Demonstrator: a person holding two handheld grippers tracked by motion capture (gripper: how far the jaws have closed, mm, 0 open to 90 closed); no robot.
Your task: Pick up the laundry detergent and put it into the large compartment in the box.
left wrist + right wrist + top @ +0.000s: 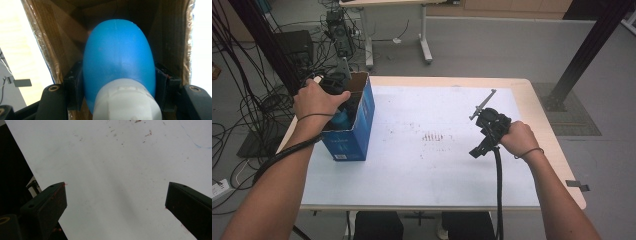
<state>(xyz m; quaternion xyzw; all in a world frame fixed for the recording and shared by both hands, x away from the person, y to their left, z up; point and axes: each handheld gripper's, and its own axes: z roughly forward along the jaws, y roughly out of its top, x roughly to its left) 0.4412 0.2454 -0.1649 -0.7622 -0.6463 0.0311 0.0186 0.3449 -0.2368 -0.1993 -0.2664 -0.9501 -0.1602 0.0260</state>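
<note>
Left gripper view shows your left gripper (117, 87) inside the blue cardboard box (357, 125), jaws clamped on either side of a blue bottle (118, 57) with a white cap (127, 101). Your right gripper (116, 202) hangs over the white table mat (112, 170), jaws spread wide, holding nothing.

The box (354, 125) was blue outside with white print low on its side, and plain brown cardboard inside. The bottle (118, 57) in it was bright blue with a white cap (127, 102). The table (437, 150) was white, flecked with reddish marks, and edged in pale wood.
</note>
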